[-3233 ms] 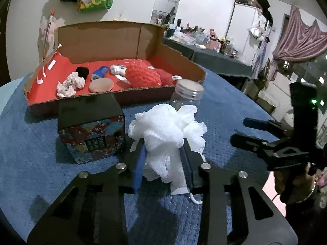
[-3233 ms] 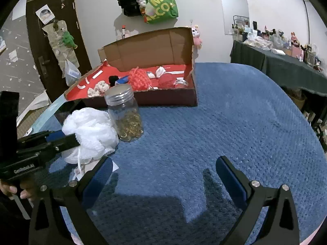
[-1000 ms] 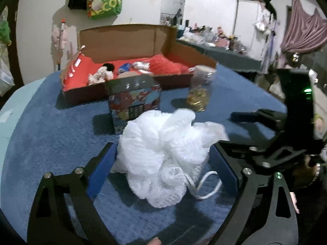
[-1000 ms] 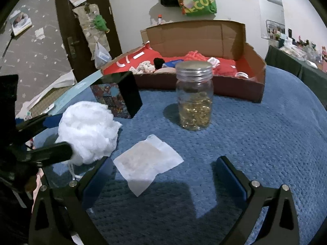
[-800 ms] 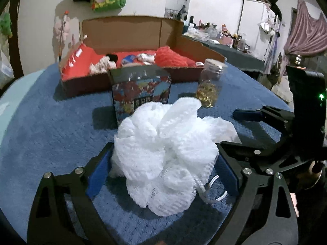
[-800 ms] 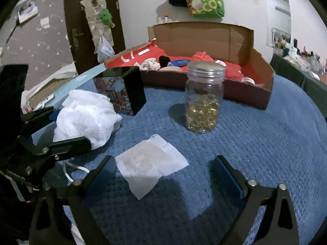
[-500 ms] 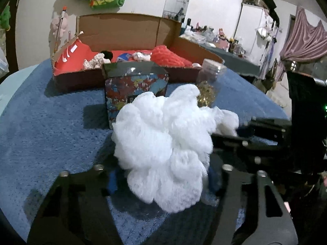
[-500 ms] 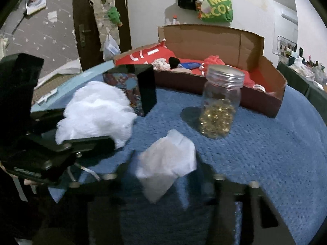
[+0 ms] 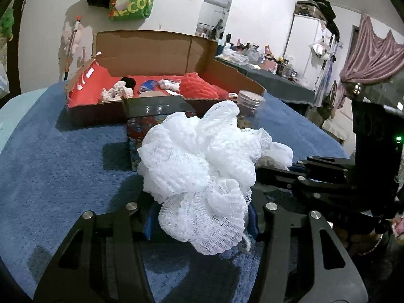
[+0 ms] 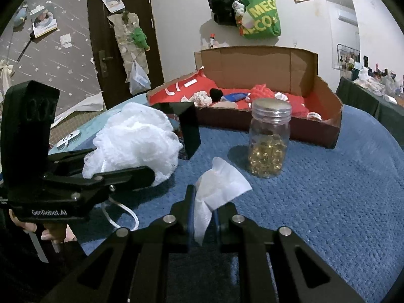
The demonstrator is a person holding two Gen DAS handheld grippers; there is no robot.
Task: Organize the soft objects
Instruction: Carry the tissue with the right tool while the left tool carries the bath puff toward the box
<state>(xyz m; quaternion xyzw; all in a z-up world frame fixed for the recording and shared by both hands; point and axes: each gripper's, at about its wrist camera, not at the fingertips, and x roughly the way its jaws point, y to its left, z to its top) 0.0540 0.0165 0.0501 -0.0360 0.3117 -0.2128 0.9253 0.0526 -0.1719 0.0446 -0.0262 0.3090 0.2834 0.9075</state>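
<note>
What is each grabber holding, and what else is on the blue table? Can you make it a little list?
left gripper: shut on the white mesh pouf
right gripper: shut on the white tissue
jar of gold beads: upright, lid on, beyond the tissue
patterned box: beside the pouf
cardboard tray: at the back, holding red and white soft things
table cover: blue, textured

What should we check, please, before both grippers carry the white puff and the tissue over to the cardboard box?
1. Left gripper, jaws just closing, grips the puff: ok.
2. Right gripper, jaws just closed, pinches the tissue: ok.
3. Puff's cord hanging free of the table: cannot tell.
4. Way to the box clear: not ok, jar and black box stand in front.
5. Bare floor in the box: ok, at its left end.
</note>
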